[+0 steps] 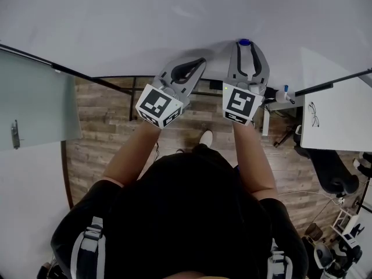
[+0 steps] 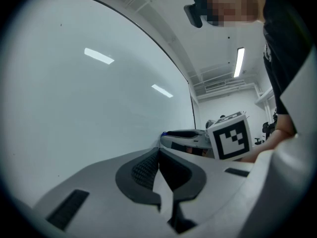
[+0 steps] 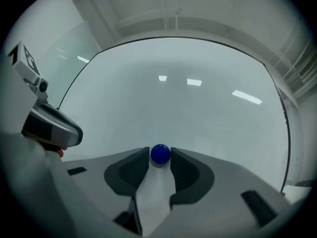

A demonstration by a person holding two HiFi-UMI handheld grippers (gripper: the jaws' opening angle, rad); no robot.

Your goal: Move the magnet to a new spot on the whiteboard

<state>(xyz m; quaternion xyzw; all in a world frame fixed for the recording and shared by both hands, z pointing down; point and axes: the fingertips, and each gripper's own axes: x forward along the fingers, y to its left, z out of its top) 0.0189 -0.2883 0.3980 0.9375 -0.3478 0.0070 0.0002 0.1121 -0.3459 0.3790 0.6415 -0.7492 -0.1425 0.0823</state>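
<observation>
I count 1 magnet [image 3: 160, 153], small, round and blue, stuck on the whiteboard [image 3: 198, 113]. It sits right at the tip of my right gripper [image 3: 160, 151], between the 2 jaws. Those jaws stand apart, 1 on each side of the magnet and very close to it. I see no squeeze on it, so I read that gripper as let go, with the magnet resting on the board by itself.

From the head view I have 2 grippers up against the 1 whiteboard [image 1: 116, 28], side by side and both pointing at it. The right gripper [image 1: 244, 46] has the magnet [image 1: 244, 42] showing as a blue dot at its tip. The left gripper [image 1: 202, 60] is near it, angled toward it, and touches no magnet.

In the left gripper view the left gripper [image 2: 158, 150] has its 2 jaws together at the tips, with nothing between them. The whiteboard [image 2: 74, 108] fills the left side of that view, and the right gripper's cube [image 2: 230, 137] shows just beyond.

Each gripper carries 1 marker cube, so 2 in all: the left cube [image 1: 158, 105] and the right cube [image 1: 240, 103]. Below them I see 2 bare forearms and a wood floor [image 1: 99, 150].
</observation>
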